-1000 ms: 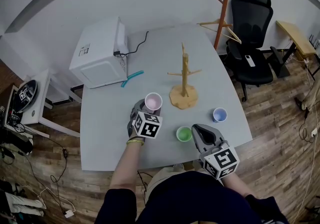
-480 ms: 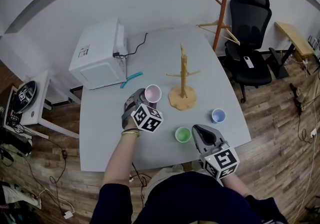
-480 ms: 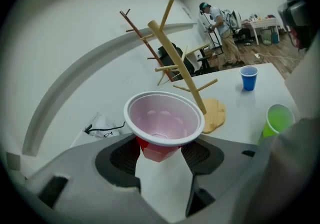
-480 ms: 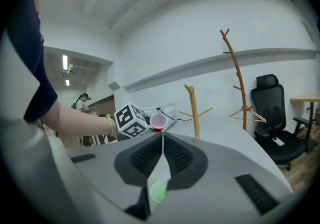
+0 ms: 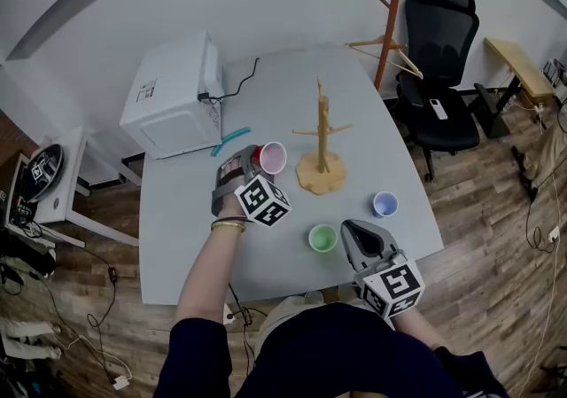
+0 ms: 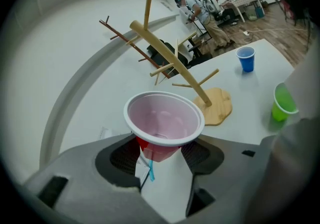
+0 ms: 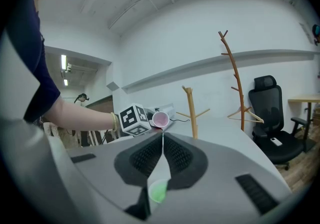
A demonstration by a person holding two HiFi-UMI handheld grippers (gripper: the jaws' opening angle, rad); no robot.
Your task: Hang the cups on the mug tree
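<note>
Since a second ago, up and to the left in the head view: the left claw, rolled over with its load. Same with the red cup, then mouth-up, now tipped with its pale pink inside turned right, toward the mug tree. No change at the right claw, the green cup or the blue cup.

In the left gripper view, left claw spread wide, with both dark pads pressed on the lower red wall of the red cup; white rim above and clear of the pads. Beyond it, upper middle of that frame, the mug tree on its round wooden base, all pegs bare. Further right, the blue cup upright, and at the right edge the green cup.

In the right gripper view, right claw closed pad to pad, with nothing between. Below the pads, through the gap, the green cup. At centre, the mug tree.

On the grey tabletop in the head view: mug tree at centre, red cup just left of its base, green cup lower centre just left of the right claw, blue cup to the right, well apart from the tree. Upper left, a white box with a teal tool beside it.
</note>
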